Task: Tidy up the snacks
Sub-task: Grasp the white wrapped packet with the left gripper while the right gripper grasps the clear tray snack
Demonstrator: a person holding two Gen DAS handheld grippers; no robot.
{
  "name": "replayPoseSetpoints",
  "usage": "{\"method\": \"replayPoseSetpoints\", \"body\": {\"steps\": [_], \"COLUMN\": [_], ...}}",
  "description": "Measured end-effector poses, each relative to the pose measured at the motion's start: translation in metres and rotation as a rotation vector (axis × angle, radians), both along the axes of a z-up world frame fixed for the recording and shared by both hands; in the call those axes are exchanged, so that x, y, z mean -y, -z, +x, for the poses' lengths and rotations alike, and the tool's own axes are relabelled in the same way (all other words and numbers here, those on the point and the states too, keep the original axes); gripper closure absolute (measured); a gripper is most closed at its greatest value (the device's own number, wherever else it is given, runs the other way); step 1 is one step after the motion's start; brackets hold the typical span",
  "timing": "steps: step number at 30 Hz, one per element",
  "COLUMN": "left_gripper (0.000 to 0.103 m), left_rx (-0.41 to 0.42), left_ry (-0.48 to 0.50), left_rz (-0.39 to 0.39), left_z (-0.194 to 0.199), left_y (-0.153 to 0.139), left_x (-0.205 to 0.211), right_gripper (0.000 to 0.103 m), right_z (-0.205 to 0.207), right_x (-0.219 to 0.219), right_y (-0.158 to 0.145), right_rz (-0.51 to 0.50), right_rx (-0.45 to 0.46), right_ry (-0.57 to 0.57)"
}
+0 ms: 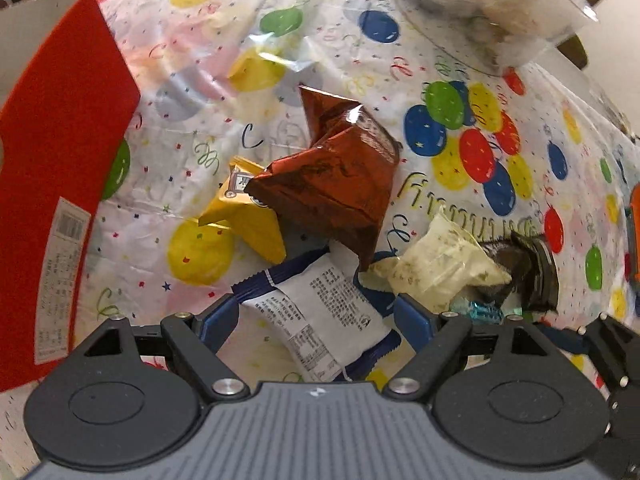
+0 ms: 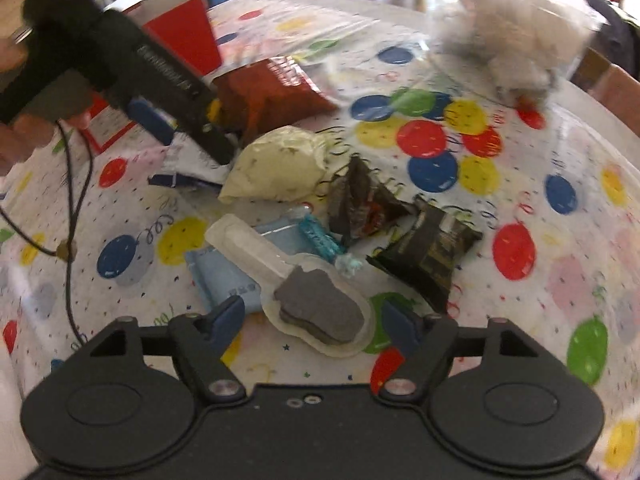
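My left gripper (image 1: 318,316) is spread wide, its blue pads either side of the white-and-navy packet (image 1: 320,316) that lies flat on the balloon-print tablecloth (image 1: 460,60); the pads show no pressure on it, and I cannot tell whether they touch its edges. Beyond it, in the middle of the left wrist view, a crumpled red-brown foil bag (image 1: 336,184) overlaps a yellow packet (image 1: 248,220), and a cream pouch (image 1: 436,268) sits to the right. A red box (image 1: 60,160) stands as a wall at the left edge; between it and the pile the cloth is bare.

My right gripper (image 2: 312,324) is also parted, with nothing pinched; no earlier view is given. Between its pads lies a clear blister pack holding a grey piece (image 2: 320,312), resting on a pale blue sachet (image 2: 224,276). Just beyond are a turquoise twist-wrapped sweet (image 2: 320,236) and two dark wrappers (image 2: 424,248). In this blurred view the left gripper's black body enters from the far left. Open cloth extends to the right and near right. A clear bag of white contents (image 2: 520,20) occupies the far right.
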State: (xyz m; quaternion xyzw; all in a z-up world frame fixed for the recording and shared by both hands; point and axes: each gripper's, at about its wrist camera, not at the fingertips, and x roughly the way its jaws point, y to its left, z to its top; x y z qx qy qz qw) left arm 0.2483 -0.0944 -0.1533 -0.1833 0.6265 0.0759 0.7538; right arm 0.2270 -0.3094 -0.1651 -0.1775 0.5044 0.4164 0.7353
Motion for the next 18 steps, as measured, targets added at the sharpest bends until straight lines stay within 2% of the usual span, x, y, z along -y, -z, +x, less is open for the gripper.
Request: {"method": "replayPoseSetpoints", "body": {"steps": [7,9,12,18], "left_gripper": [0.018,0.018,0.018,0.018], "left_rx": [-0.044,-0.043,-0.040,-0.027], "left_ry": [-0.015,-0.004,0.012,0.037], "left_rz": [0.031,0.045,0.053,0.065], "left_z": [0.008,0.008,0.007,0.001], "left_y": [0.012,0.013,0.014,0.012], "left_x": [0.006,0.008,0.009,0.005], "right_gripper": [0.028,0.031,0.044,0.050], "right_z": [0.003,0.001,-0.005,-0.022], "right_x": [-0.010,-0.011,-0.012,-0.011], "right_y": [0.005,0.006,0.009,0.008], "right_rz": [0.011,0.013,0.013,0.010], "right_rx": [-0.014,-0.013,-0.010,0.028], "right_ry": [-0.057,-0.066,-0.070,-0.035]}}
